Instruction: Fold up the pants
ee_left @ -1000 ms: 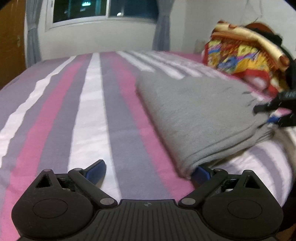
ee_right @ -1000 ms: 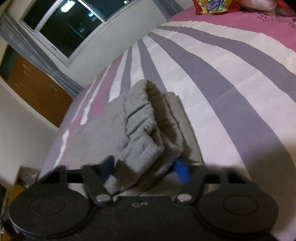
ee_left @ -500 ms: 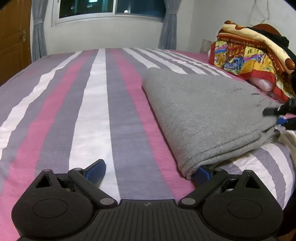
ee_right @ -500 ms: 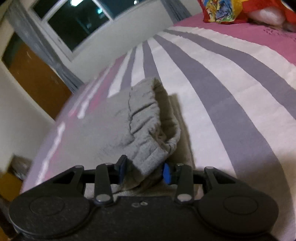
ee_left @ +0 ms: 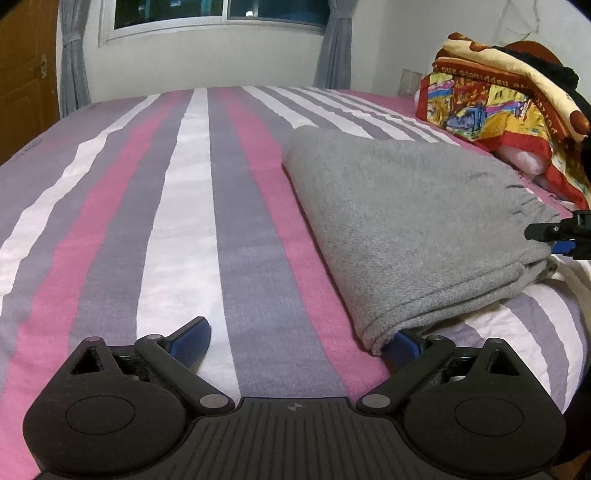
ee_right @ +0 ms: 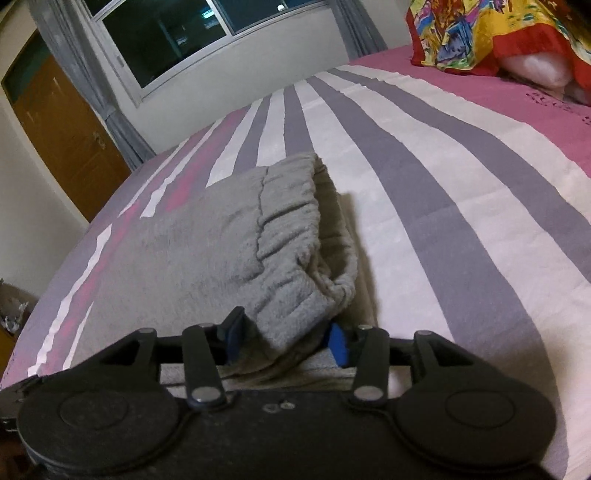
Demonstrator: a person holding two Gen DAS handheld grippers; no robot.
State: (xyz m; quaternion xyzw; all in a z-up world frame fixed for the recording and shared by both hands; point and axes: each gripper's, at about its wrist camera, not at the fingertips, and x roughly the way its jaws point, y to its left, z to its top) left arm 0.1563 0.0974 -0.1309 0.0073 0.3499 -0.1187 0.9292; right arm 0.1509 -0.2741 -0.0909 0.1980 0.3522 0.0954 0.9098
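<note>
Grey fleece pants (ee_left: 406, 221) lie folded in a thick stack on the striped bed (ee_left: 184, 221). My left gripper (ee_left: 299, 339) is open at the near corner of the stack; its right finger sits under the folded edge, its left finger rests on the sheet. In the right wrist view my right gripper (ee_right: 286, 339) is closed on the elastic waistband end of the pants (ee_right: 288, 258), with cloth bunched between the blue pads. The right gripper also shows at the right edge of the left wrist view (ee_left: 561, 236).
A bright patterned blanket and pillow pile (ee_left: 498, 110) sits at the bed's head end. A window (ee_left: 221, 14) with grey curtains and a wooden door (ee_right: 62, 140) are beyond the bed. The bed edge drops off close behind the pants (ee_left: 554, 332).
The right gripper's jaws have narrowed from wide open onto the waistband. The left gripper has stayed open at the stack's corner while its view levelled out.
</note>
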